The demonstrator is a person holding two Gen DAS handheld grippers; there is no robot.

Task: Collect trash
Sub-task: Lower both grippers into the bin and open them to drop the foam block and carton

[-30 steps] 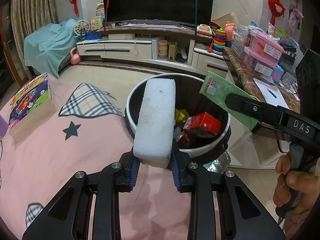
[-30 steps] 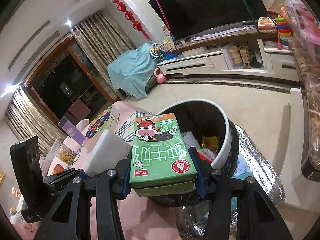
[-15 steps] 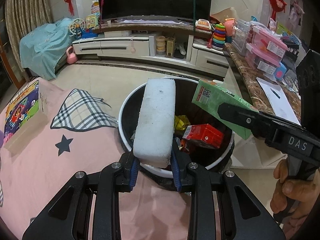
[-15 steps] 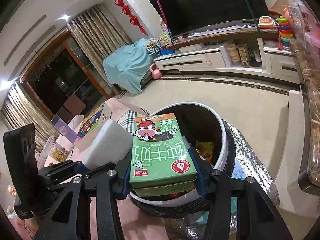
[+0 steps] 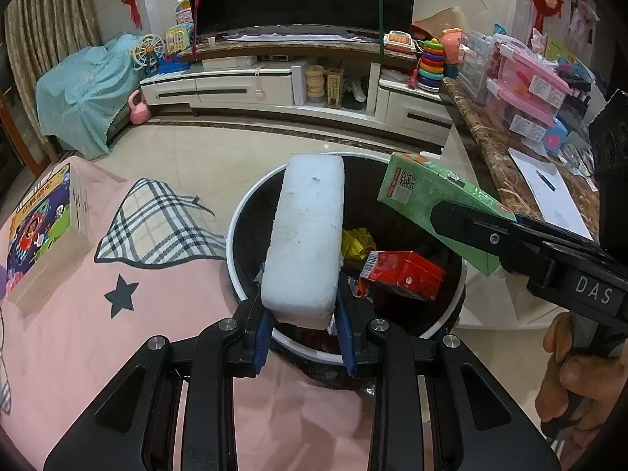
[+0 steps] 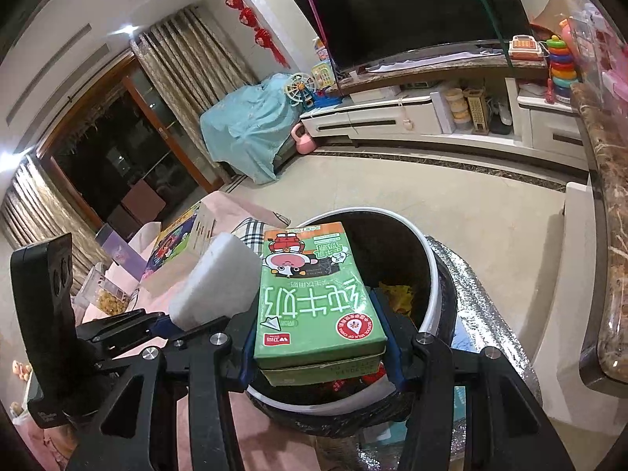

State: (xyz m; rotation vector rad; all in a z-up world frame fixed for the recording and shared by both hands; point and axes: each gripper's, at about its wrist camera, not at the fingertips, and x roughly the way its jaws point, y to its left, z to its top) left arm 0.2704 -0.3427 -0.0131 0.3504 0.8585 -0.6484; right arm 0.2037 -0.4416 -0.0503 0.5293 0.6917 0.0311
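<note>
The left gripper (image 5: 302,329) pinches a white foam block (image 5: 306,235) and the right gripper (image 6: 318,349) pinches a green milk carton (image 6: 314,294), both over the trash bin (image 5: 235,235) at frame centre. Next, I think, both jaws must open to drop them inside.
</note>
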